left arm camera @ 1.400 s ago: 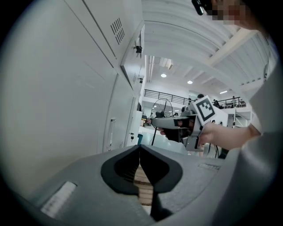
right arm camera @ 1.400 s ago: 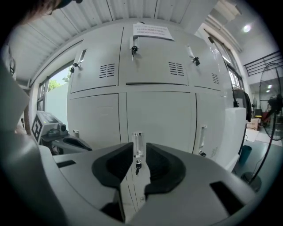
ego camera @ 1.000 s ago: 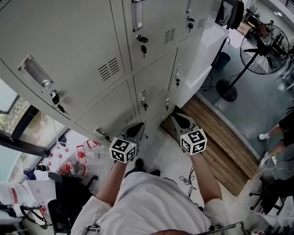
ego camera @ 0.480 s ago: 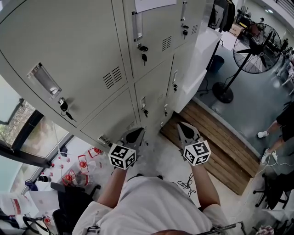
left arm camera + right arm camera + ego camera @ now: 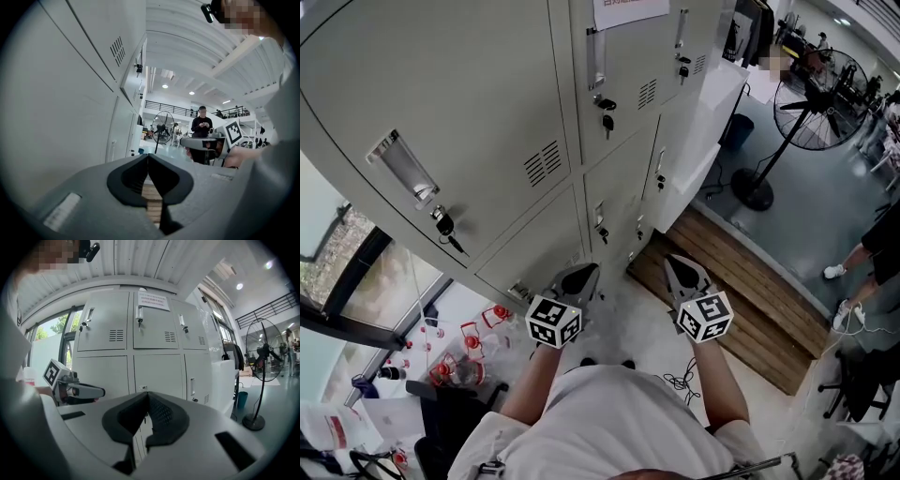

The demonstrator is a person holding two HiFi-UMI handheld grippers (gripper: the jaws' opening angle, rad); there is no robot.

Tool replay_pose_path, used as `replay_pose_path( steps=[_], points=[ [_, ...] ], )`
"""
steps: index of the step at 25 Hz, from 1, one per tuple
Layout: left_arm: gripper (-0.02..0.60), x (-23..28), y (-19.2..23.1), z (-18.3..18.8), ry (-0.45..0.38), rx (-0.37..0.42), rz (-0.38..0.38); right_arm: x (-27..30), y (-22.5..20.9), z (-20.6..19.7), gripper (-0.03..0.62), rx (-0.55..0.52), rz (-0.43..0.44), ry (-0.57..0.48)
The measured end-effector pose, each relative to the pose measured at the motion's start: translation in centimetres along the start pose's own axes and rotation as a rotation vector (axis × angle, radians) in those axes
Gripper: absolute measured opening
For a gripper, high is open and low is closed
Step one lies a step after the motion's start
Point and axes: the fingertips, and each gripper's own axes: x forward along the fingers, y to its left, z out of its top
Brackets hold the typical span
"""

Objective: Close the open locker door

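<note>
Fingers (image 5: 133, 177) of left gripper (image 5: 148, 156) and right gripper (image 5: 148, 394) clenched empty near grey lockers (image 5: 469, 94); paper notice (image 5: 152, 301), print illegible.

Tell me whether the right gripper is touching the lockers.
Apart. The right gripper view shows the right gripper with its jaws shut on nothing, and the whole bank of lockers standing well beyond their tips.
</note>
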Motion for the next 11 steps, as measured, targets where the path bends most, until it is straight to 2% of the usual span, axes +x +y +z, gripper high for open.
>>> replay_pose_path(
  steps=[11],
  points=[
    [0.015,0.04,0.77,-0.26,0.011,0.01,-0.009,0.82,0.72,-0.11,0.005,0.0,-0.002,0.009]
  ],
)
